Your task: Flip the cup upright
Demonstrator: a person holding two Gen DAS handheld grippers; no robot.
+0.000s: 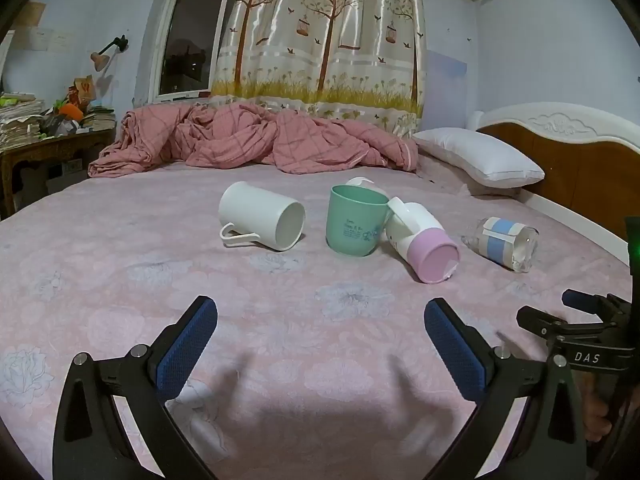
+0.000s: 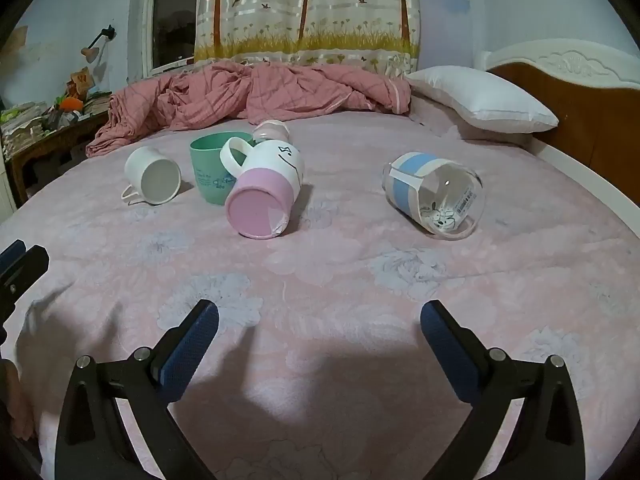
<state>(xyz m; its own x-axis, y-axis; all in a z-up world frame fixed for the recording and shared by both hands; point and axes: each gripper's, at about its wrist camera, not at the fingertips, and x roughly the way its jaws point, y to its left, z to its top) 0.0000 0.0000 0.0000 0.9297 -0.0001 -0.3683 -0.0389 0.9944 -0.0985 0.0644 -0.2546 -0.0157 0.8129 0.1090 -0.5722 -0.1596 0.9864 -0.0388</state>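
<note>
Both the left gripper [image 1: 320, 326] and the right gripper [image 2: 319, 326] hovered over the bed [image 2: 320, 272] with fingers spread wide and empty. The tipped cups lay well ahead of them: a white mug [image 1: 262, 216], a pink-based cup [image 2: 264, 194] leaning on an upright green cup [image 1: 356, 220], and a glass cup [image 2: 434, 194] ahead-right. Probably best to close across a fallen cup's body, then rotate gently, as the mattress gives.

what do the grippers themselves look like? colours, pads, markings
Both match: the left gripper and right gripper have black, angular, wedge-shaped finger arms with silver round bolts at the joints. The fingers carry dark blue textured pads on the inner faces. From the left camera, the right gripper's black frame shows white "DAS" lettering and a green light. No cables or sleeves visible.
</note>
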